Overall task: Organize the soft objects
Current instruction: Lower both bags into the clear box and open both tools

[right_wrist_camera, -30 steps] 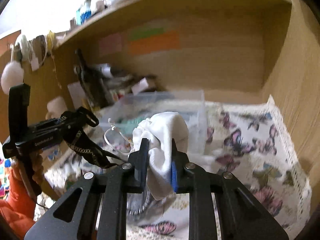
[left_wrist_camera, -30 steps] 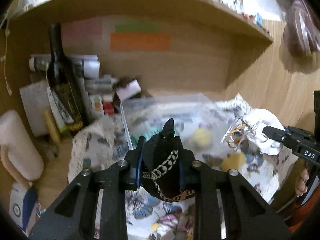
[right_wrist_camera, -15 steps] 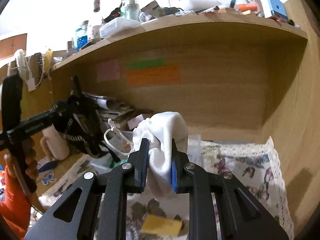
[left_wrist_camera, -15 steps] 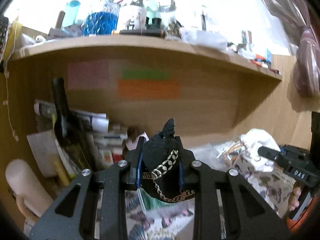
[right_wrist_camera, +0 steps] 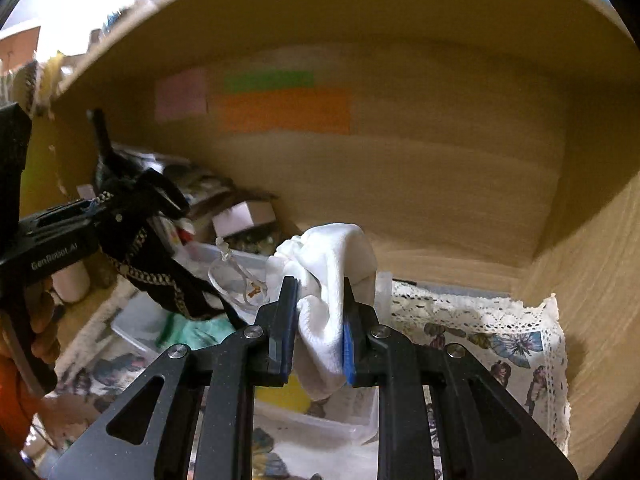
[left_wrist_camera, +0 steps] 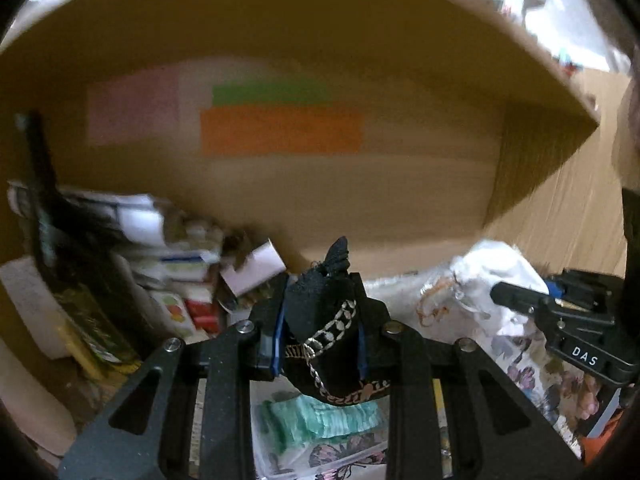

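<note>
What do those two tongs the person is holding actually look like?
Both are matte black. The left tongs and right tongs each have two flat fingers with triangular cut-outs, silver screws and blue pads inside the tips. From the side, the left one's body reads "GenRobot.AI" and the right one's a white "DAS". An orange sleeve shows behind the left one. No cables visible.

A home: cluttered wooden shelf (right_wrist_camera: 400, 20), butterfly tablecloth (right_wrist_camera: 500, 344), wine bottle (left_wrist_camera: 68, 272).

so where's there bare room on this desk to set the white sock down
Free: the butterfly-print lace-edged cloth on the right, between the clear plastic bin and the wooden side wall. Crowded: the left, with the dark wine bottle, stacked papers and small boxes.
</note>
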